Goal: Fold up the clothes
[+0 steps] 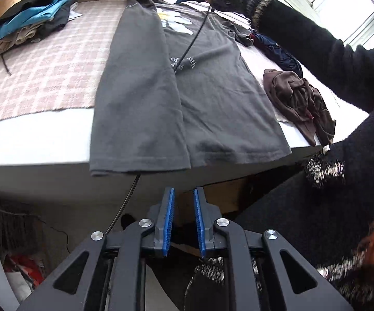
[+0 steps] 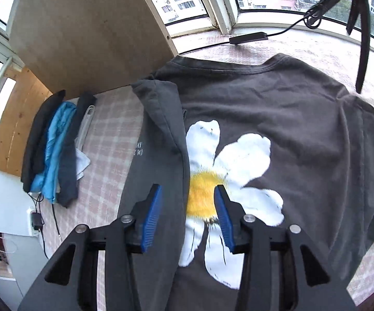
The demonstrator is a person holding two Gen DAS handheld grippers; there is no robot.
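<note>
Overhanging the bed edge (image 1: 44, 165), grey T-shirt (image 1: 213, 98) hem; left hand-held gripper (image 1: 183, 223) and right hand-held gripper (image 2: 187, 217) both apart, empty.

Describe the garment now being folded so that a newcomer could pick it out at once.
On the pink checked blanket, find the long dark grey T-shirt spread flat. Unlike the crumpled brown garment beside it, it bears a white daisy print.
</note>
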